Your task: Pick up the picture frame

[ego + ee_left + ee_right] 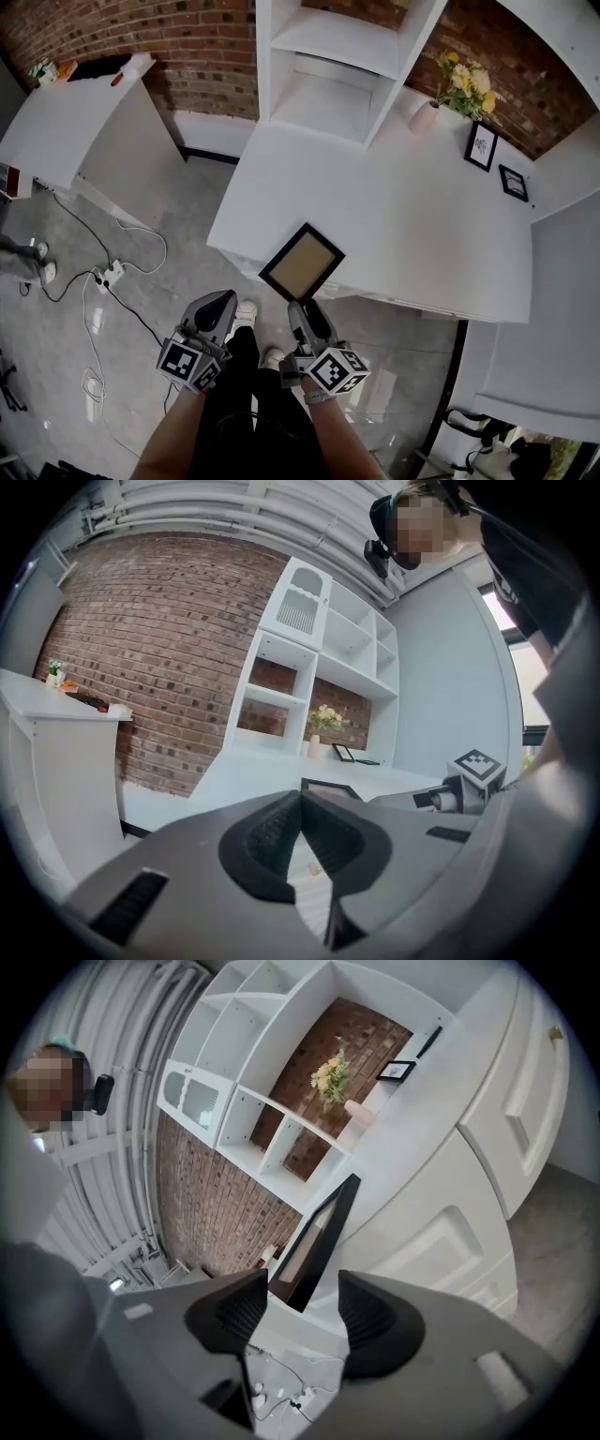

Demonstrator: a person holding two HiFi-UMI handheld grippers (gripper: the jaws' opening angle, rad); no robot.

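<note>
A black picture frame [302,262] with a tan panel lies flat at the front edge of the white table [403,225], one corner jutting over the edge. My right gripper [302,311] is just below that corner and open. In the right gripper view the frame [322,1237] is seen edge-on, its near corner showing between the spread jaws of the right gripper [298,1302], neither pad pressing on it. My left gripper [223,302] hangs to the left over the floor, short of the table. Its pads meet with nothing in them [300,799]; the frame [330,787] lies beyond.
A white shelf unit [337,66] stands at the table's back, with a flower vase [427,114] and two small black frames [481,145] [513,182] to its right. A white counter [66,122] is at the far left. Cables and a power strip [111,275] lie on the floor.
</note>
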